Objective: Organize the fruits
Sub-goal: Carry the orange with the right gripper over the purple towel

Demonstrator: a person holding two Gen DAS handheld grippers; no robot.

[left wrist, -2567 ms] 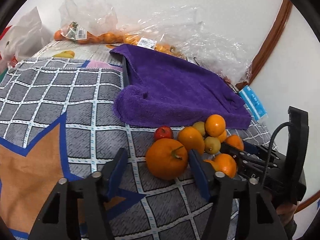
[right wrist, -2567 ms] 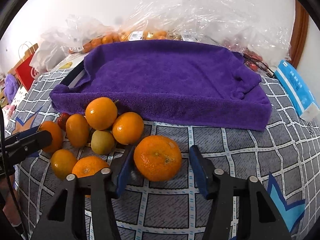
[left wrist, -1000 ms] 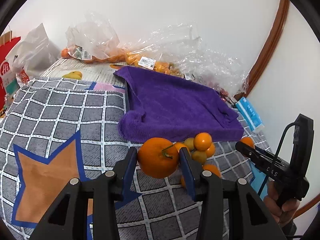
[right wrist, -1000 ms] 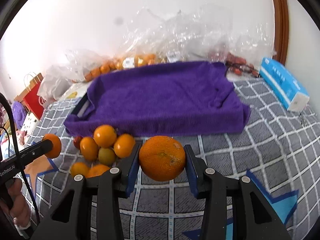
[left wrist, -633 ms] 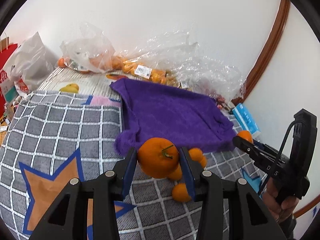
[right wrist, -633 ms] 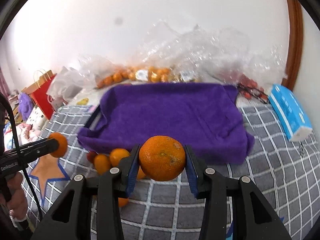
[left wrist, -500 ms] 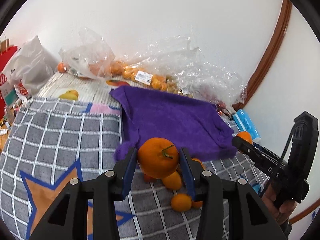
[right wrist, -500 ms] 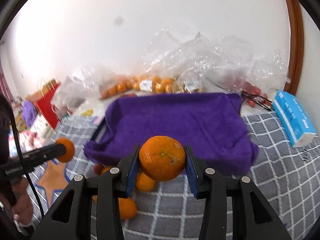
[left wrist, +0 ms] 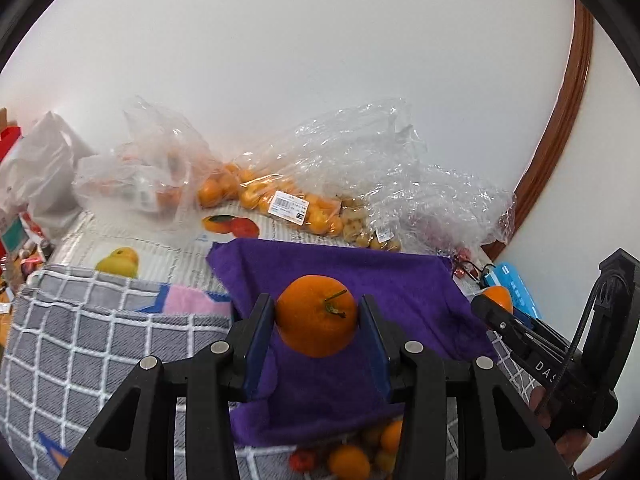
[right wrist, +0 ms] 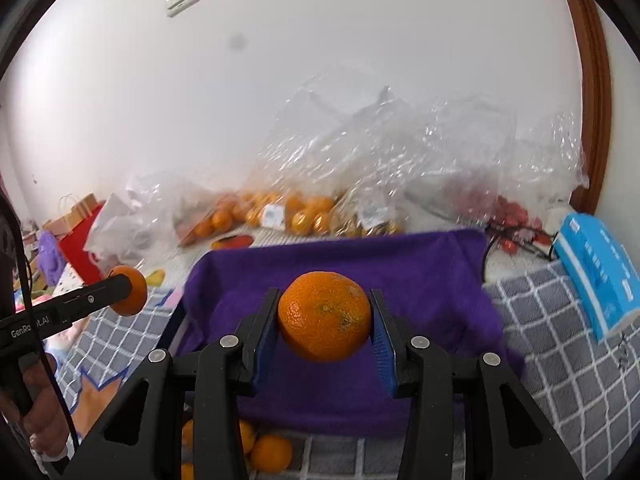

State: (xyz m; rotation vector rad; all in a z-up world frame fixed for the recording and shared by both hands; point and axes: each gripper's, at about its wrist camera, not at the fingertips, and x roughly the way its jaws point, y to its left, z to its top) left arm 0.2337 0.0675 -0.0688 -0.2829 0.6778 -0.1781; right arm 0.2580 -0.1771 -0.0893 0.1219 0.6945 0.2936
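A stemmed orange point(left wrist: 316, 326) is clamped in the left gripper point(left wrist: 316, 344) and a second orange point(right wrist: 324, 327) in the right gripper point(right wrist: 325, 344), both held over the purple-towelled tray point(right wrist: 420, 280), apparently for setting down. Nothing is seen in the tray. Loose fruit point(left wrist: 352, 454) lies nearer; bagged oranges point(left wrist: 264, 196) lie beyond.

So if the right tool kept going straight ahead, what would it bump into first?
Probably the purple towel. The right tool, holding an orange, points over it toward the plastic bags, though depth is unclear.
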